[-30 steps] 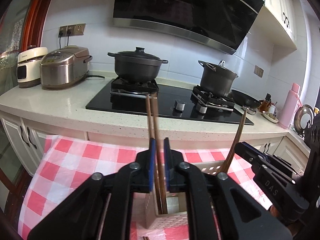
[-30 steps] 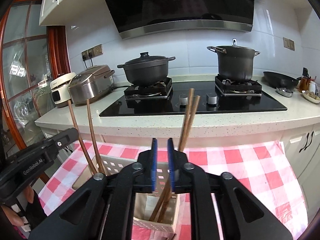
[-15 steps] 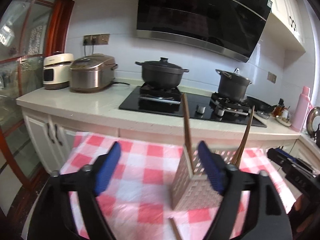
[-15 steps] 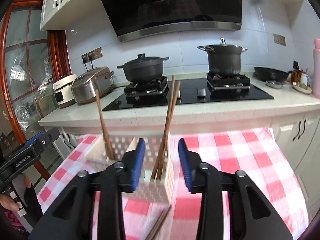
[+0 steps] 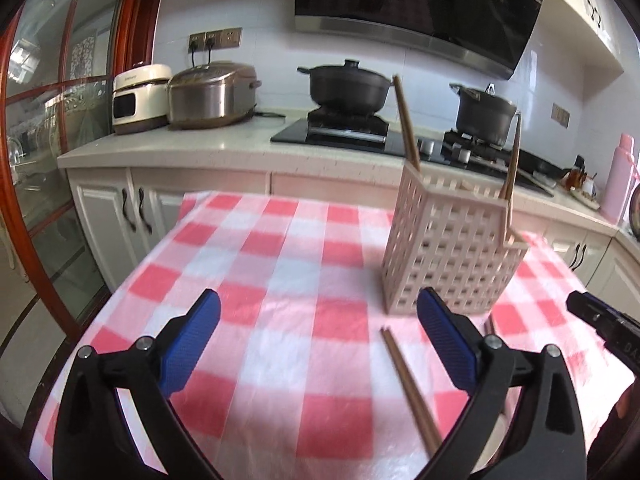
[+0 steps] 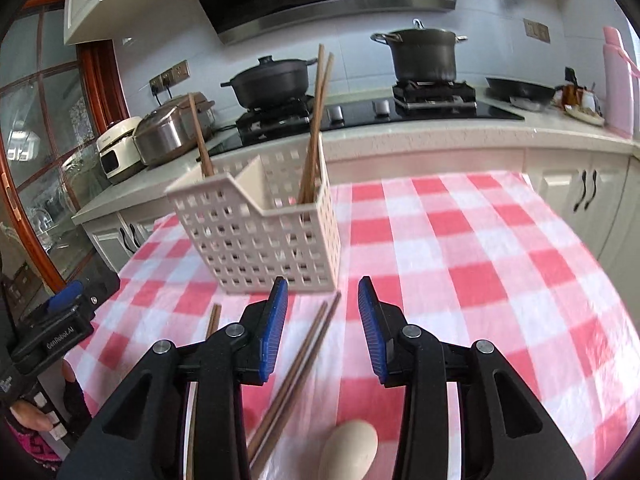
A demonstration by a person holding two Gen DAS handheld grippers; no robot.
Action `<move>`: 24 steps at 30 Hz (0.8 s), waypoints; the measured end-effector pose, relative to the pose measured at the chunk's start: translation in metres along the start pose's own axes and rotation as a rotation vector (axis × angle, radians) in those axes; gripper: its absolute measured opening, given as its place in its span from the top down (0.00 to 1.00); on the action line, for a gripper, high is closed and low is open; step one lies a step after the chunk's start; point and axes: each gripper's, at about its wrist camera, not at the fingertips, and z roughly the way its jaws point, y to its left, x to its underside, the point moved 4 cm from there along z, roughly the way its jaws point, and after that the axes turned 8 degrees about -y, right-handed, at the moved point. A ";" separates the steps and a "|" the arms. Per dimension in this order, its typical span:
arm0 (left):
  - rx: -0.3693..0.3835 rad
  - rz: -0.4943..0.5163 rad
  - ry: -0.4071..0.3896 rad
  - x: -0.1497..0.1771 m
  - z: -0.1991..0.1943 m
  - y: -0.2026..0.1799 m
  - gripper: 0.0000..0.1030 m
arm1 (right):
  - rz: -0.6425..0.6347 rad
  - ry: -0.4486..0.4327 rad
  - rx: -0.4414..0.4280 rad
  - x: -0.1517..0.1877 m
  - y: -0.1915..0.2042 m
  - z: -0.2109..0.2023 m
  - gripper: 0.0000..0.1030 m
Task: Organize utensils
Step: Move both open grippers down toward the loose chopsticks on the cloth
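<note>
A beige perforated utensil basket [image 5: 452,248] stands on the red-and-white checked tablecloth [image 5: 280,264]; it also shows in the right wrist view [image 6: 264,240]. Brown chopsticks stand in both of its compartments [image 6: 316,128] [image 6: 200,140]. A loose pair of chopsticks [image 6: 296,368] lies on the cloth in front of the basket, under my right gripper [image 6: 322,320], which is open and empty. Another pair [image 5: 408,380] lies near my left gripper [image 5: 318,340], which is wide open and empty. A pale spoon bowl [image 6: 348,454] lies at the bottom of the right wrist view.
Behind the table runs a counter [image 5: 200,148] with a black hob, two dark pots [image 5: 348,84] [image 5: 484,114], a rice cooker [image 5: 210,94] and a white appliance [image 5: 138,98]. A pink bottle [image 5: 618,176] stands at the right. White cabinets are below.
Both grippers have opened, let go of chopsticks now standing in the basket, and drawn back and down from it. The left jaws opened wider.
</note>
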 end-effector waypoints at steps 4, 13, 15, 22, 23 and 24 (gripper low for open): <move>-0.006 0.005 0.048 0.022 -0.002 0.003 0.07 | -0.007 0.035 0.016 0.015 0.001 0.001 0.59; -0.013 0.033 0.143 0.046 0.001 0.003 0.07 | -0.055 0.176 0.066 0.036 0.005 0.021 0.59; -0.012 0.029 0.152 0.047 0.003 0.003 0.07 | -0.062 0.208 0.076 0.040 0.007 0.026 0.60; -0.004 0.053 0.170 0.047 0.007 -0.003 0.07 | -0.047 0.273 0.095 0.044 0.013 0.040 0.70; 0.000 0.060 0.172 0.048 0.007 -0.005 0.07 | -0.050 0.278 0.098 0.044 0.015 0.041 0.71; 0.002 0.065 0.175 0.048 0.009 -0.006 0.07 | -0.054 0.283 0.105 0.045 0.017 0.043 0.71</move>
